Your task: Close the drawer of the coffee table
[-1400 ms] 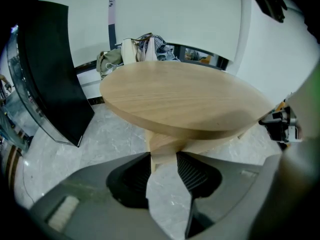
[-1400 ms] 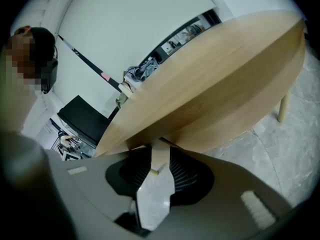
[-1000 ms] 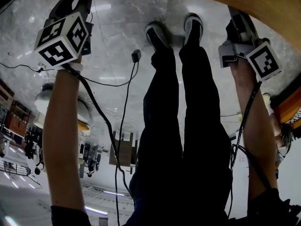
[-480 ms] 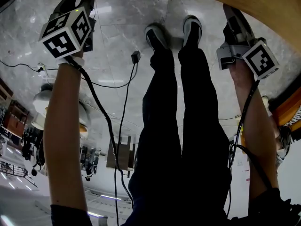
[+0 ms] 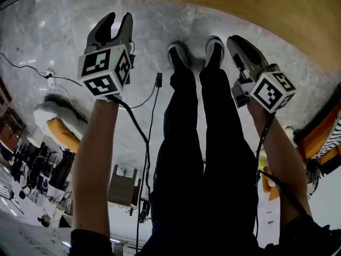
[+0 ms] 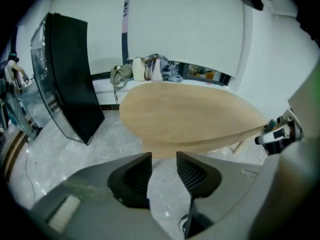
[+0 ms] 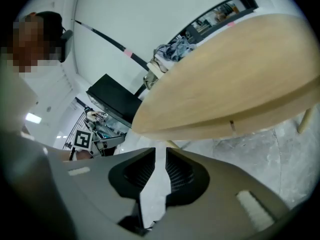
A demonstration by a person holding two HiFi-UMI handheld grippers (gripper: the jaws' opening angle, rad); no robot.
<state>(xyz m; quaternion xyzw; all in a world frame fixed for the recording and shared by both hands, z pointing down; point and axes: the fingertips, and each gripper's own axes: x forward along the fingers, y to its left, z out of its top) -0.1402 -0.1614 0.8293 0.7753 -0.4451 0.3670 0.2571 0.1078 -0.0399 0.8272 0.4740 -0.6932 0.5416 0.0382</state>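
L hand-held gripper [image 6: 163,156] open, empty; R hand-held gripper [image 7: 160,151] jaws closing, empty; both off coffee table [image 6: 190,119].

The left grey two-jaw gripper [image 5: 118,19] has withdrawn from the edge of the light wooden oval coffee table [image 5: 250,4] and now stands clear over the grey marble floor [image 5: 58,31]. The right grey two-jaw gripper [image 5: 238,42] has likewise pulled back from that edge. Its jaws are closing, with nothing between them.
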